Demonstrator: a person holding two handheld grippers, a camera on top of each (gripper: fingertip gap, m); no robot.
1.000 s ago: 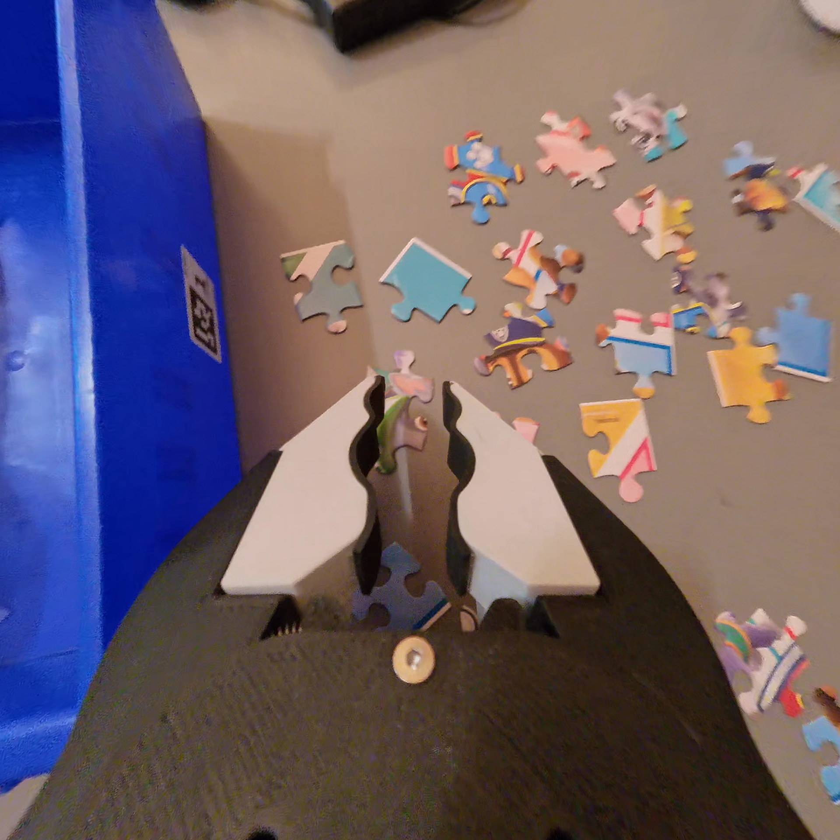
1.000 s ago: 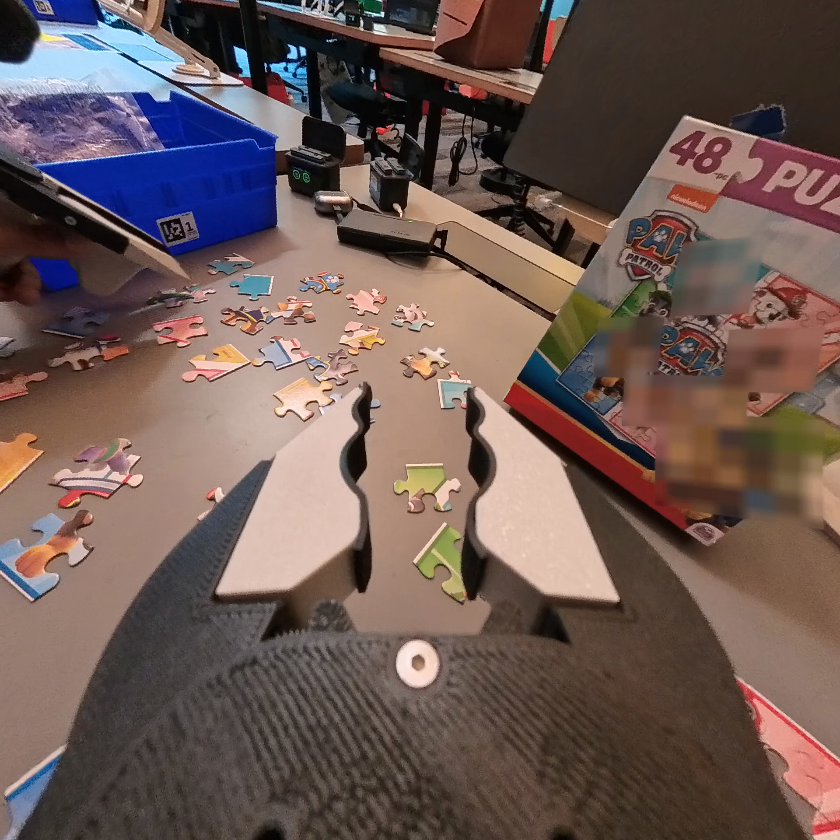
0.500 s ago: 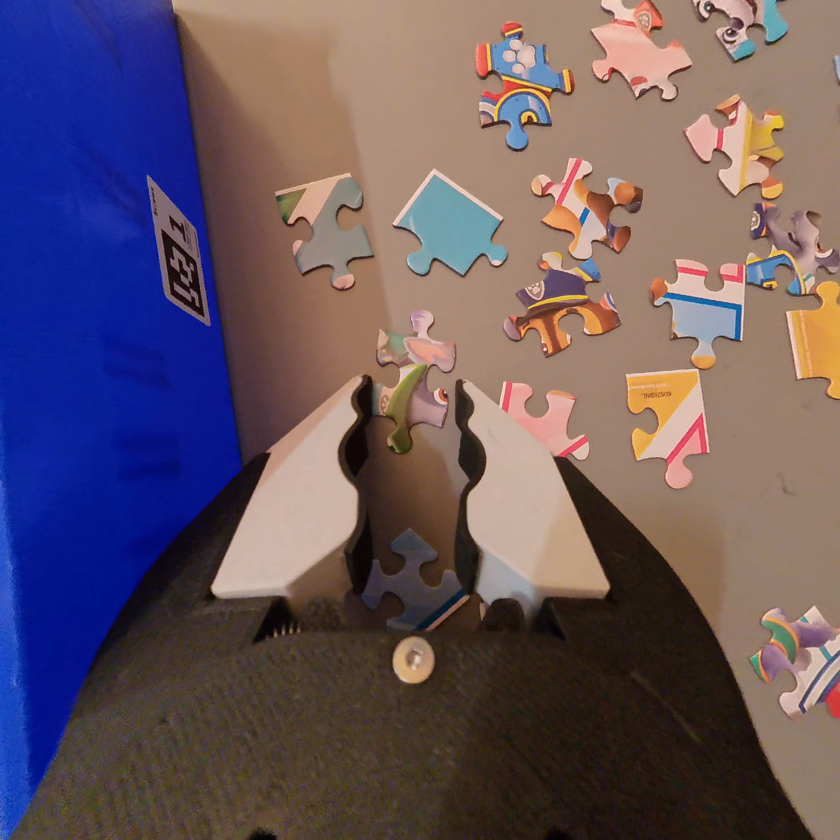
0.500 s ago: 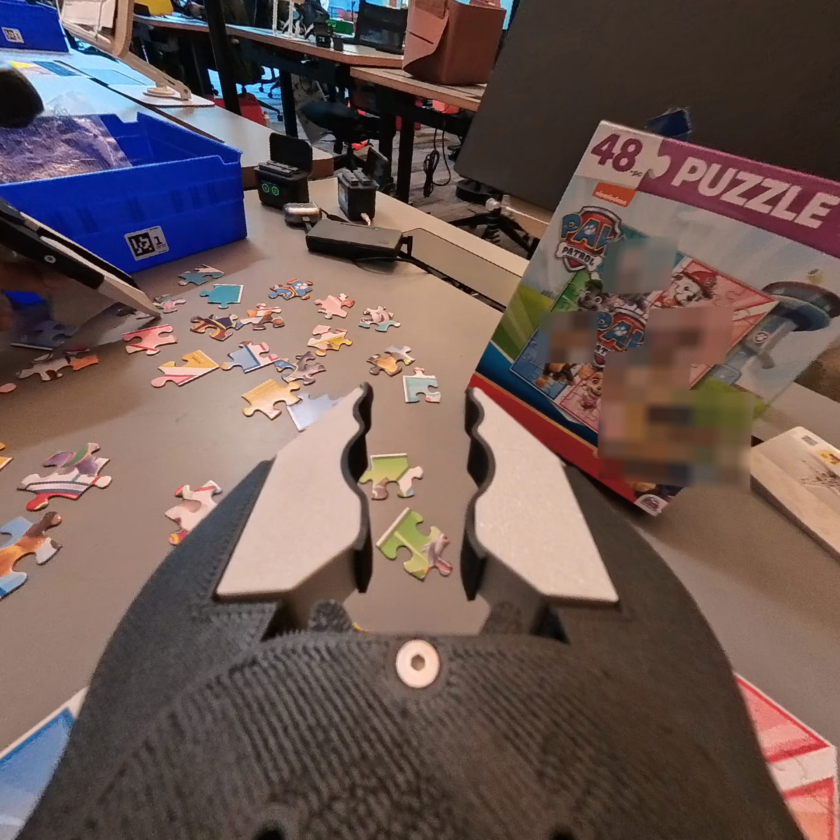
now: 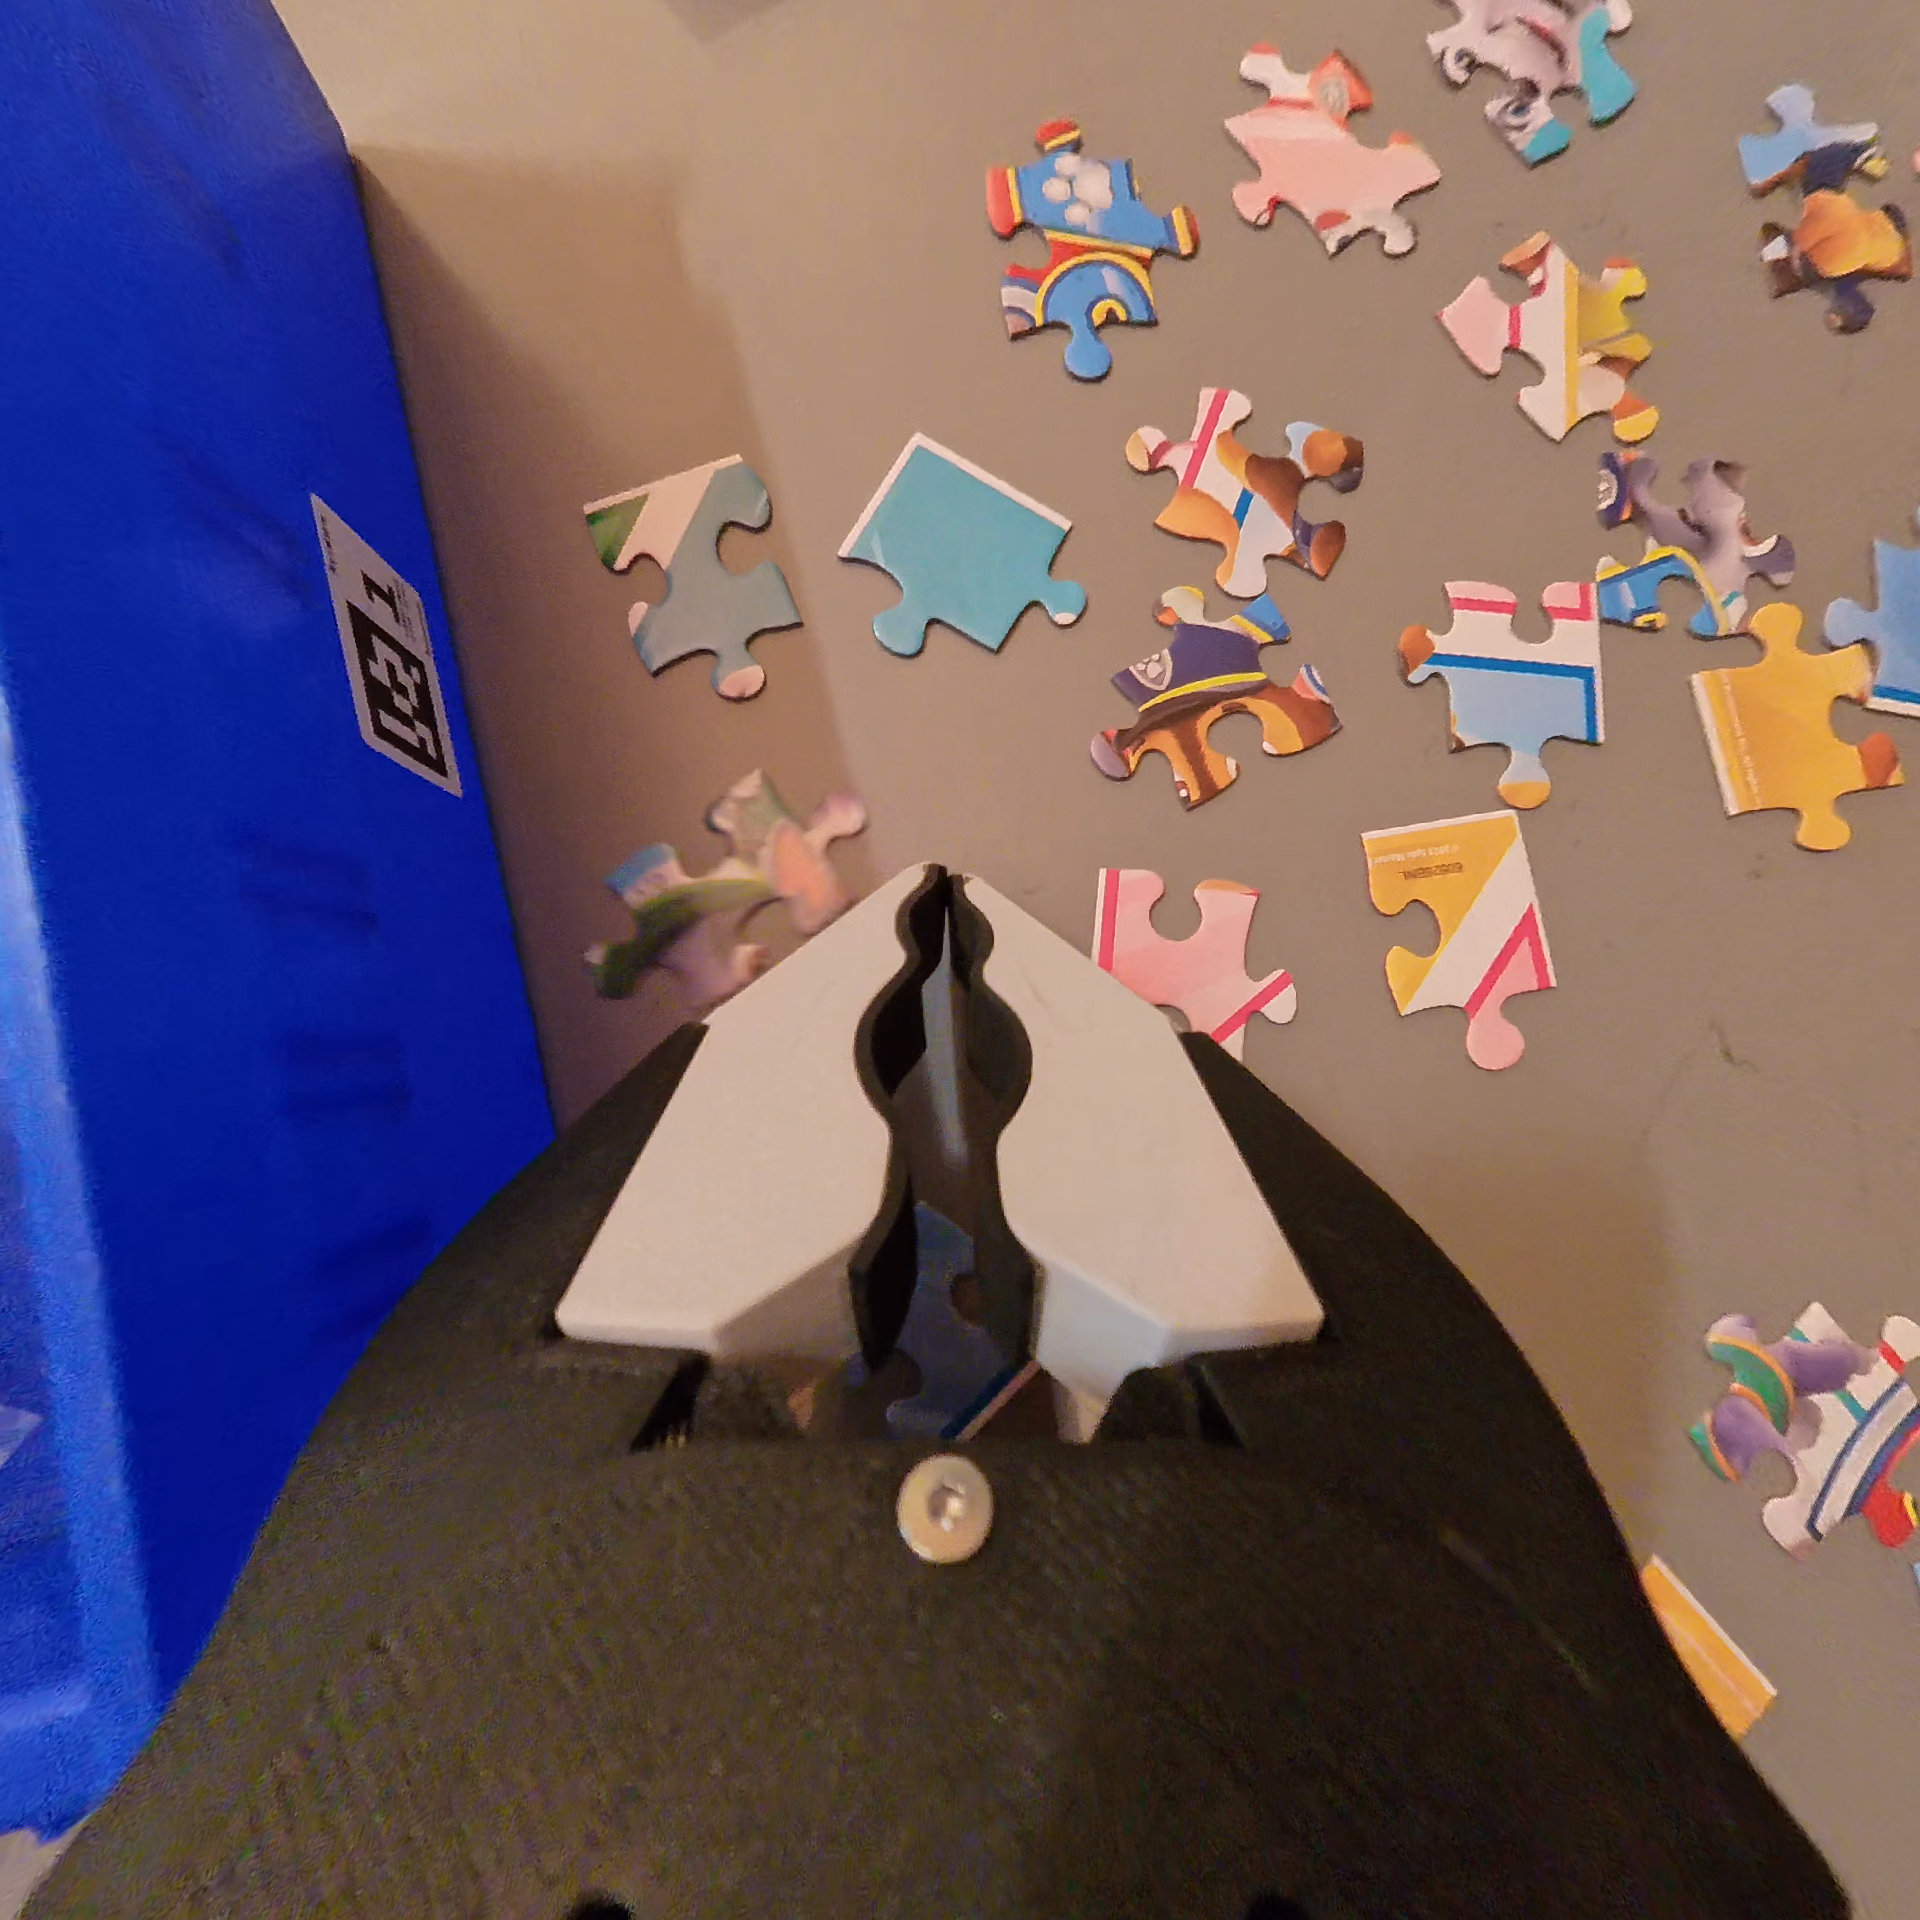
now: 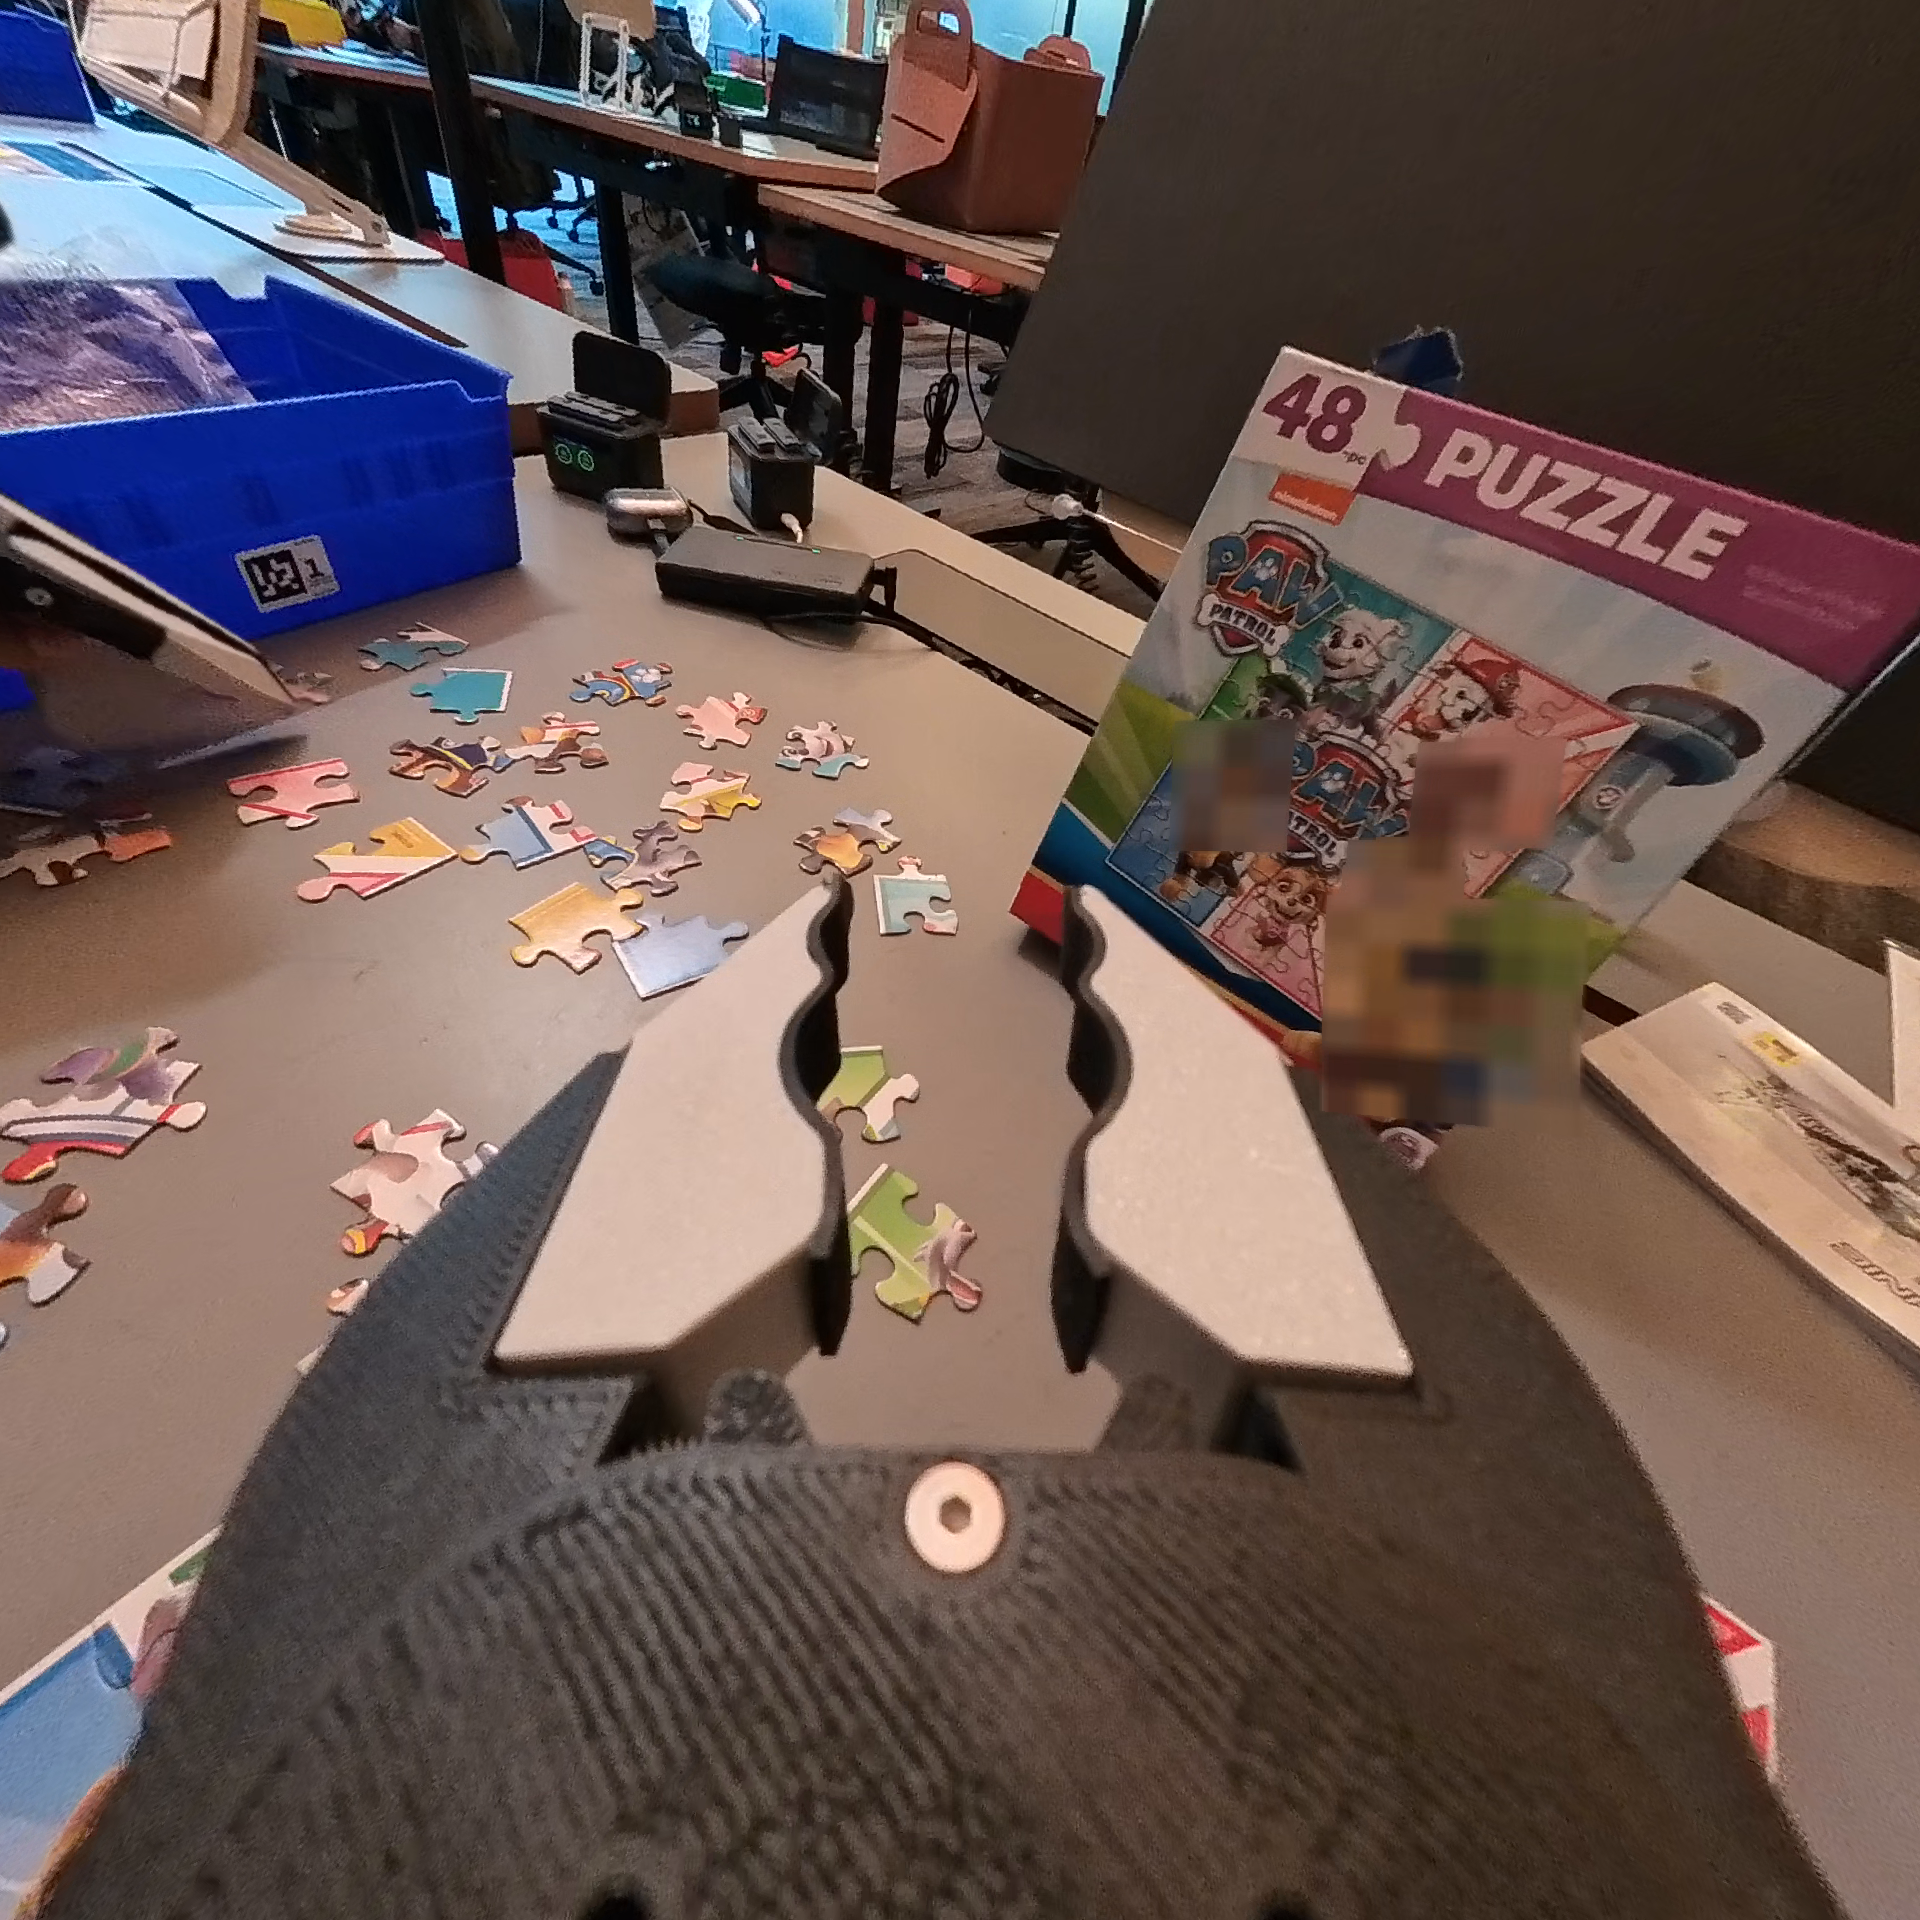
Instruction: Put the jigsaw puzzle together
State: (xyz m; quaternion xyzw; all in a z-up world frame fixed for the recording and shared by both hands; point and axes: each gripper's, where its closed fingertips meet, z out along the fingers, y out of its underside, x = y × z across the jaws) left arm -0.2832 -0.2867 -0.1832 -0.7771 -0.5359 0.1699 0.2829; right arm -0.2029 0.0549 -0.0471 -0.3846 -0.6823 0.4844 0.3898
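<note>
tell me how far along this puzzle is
Done: nothing visibly joined; loose puzzle pieces lie scattered on the grey table. In hand: nothing that shows. The left gripper is shut beside a blurred green-purple piece, and the right gripper is open above a green piece. Remaining: every piece in view.

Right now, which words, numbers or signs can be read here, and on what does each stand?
I quote no writing; its carriers are:
Puzzle box: large title, number, logos.
White sticker on blue bin: black code mark, one digit.
Yellow puzzle piece: tiny print, unreadable.
White booklet: blurred print.
</note>
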